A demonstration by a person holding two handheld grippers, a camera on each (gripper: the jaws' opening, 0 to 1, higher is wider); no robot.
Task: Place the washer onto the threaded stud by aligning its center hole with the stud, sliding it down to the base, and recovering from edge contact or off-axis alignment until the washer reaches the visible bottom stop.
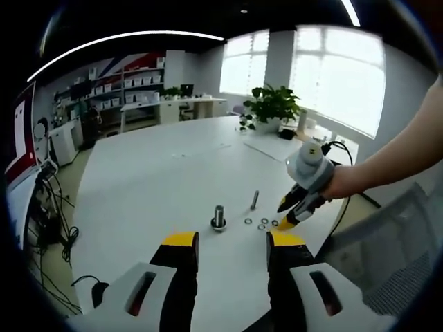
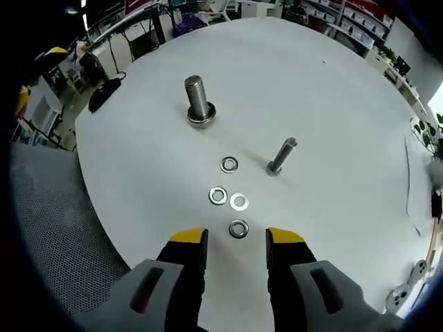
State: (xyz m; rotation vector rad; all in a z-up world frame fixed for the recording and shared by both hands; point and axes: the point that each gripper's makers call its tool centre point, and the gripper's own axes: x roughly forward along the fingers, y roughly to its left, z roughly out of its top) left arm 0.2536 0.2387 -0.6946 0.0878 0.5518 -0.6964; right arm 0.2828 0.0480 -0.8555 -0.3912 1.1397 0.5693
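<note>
An upright threaded stud stands on a ring-shaped base on the white table. Several loose washers lie in front of it. The nearest washer lies flat just ahead of my right gripper, whose jaws are open and empty on either side of it. A second bolt lies to the right of the washers. In the left gripper view the stud is ahead of my open, empty left gripper. There a hand holds the right gripper low over the washers.
The table's curved near edge runs close to the washers, with a grey mesh chair beyond it. A potted plant and papers sit at the table's far end. Cables hang off the left side.
</note>
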